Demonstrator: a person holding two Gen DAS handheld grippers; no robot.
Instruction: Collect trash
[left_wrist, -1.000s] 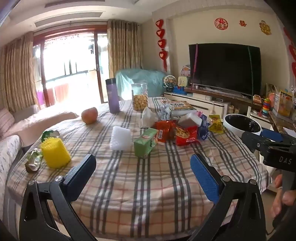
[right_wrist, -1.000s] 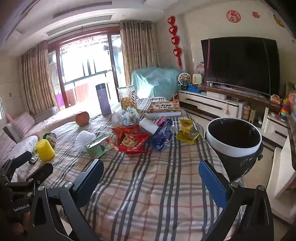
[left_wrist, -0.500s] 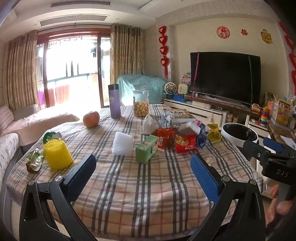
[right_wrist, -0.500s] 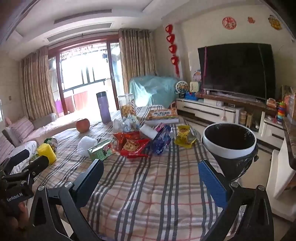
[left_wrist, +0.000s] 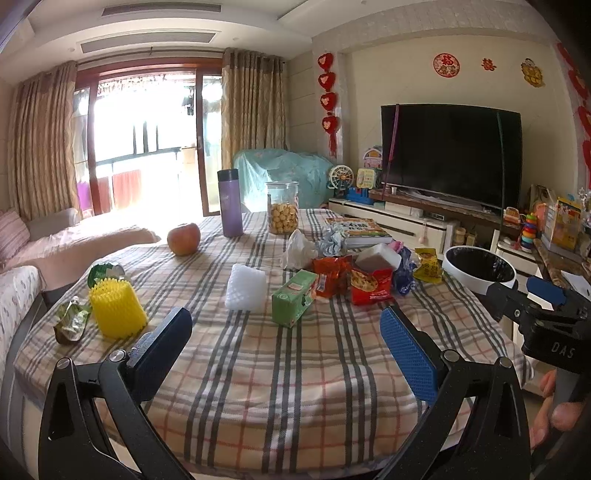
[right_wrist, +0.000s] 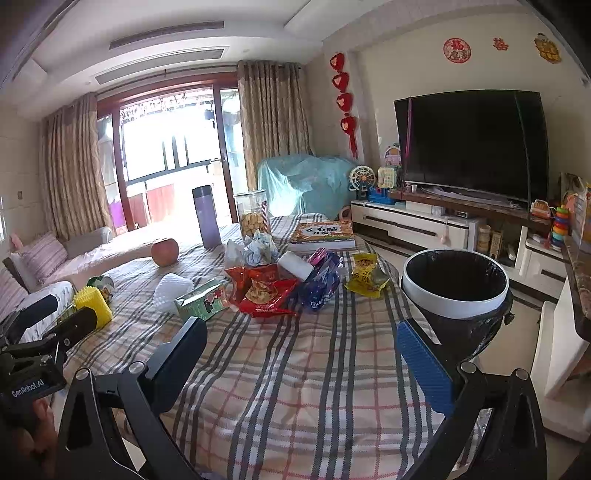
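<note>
Presently, both grippers hang over the near edge of the table, empty, and no trash has been taken up.

Left wrist view: the left gripper (left_wrist: 286, 343) has its jaws wide apart with nothing between them. On the checked cloth of the table (left_wrist: 280, 373) lie a green carton (left_wrist: 293, 302) and a white foam net (left_wrist: 245, 287) nearest the jaws, a yellow foam net (left_wrist: 117, 309) and a crumpled green wrapper (left_wrist: 70, 322) toward the left edge, and a heap of red snack bags (left_wrist: 351, 278) further back. An apple (left_wrist: 183, 239), a purple flask (left_wrist: 230, 202) and a book (left_wrist: 356, 228) stand behind; these appear to be keepers, not trash. A clear jar (left_wrist: 282, 207) holds biscuits up to about half its height.

Right wrist view: the right gripper (right_wrist: 301, 360) also has its jaws wide and empty. The trash bin (right_wrist: 456, 286), white-rimmed with a black liner, stands just beside the table's right edge; its inside is dark and I cannot tell whether anything lies in it. A yellow snack packet (right_wrist: 365, 275) and a blue wrapper (right_wrist: 319, 282) lie nearest the bin.

Judgement: the step in hand is the first pick. It would go best if the right gripper took the wrappers nearest the bin, pinching a crumpled fold rather than a flat face, while the left gripper worked the left-edge items. Light bags may slip or drag neighbours.
</note>
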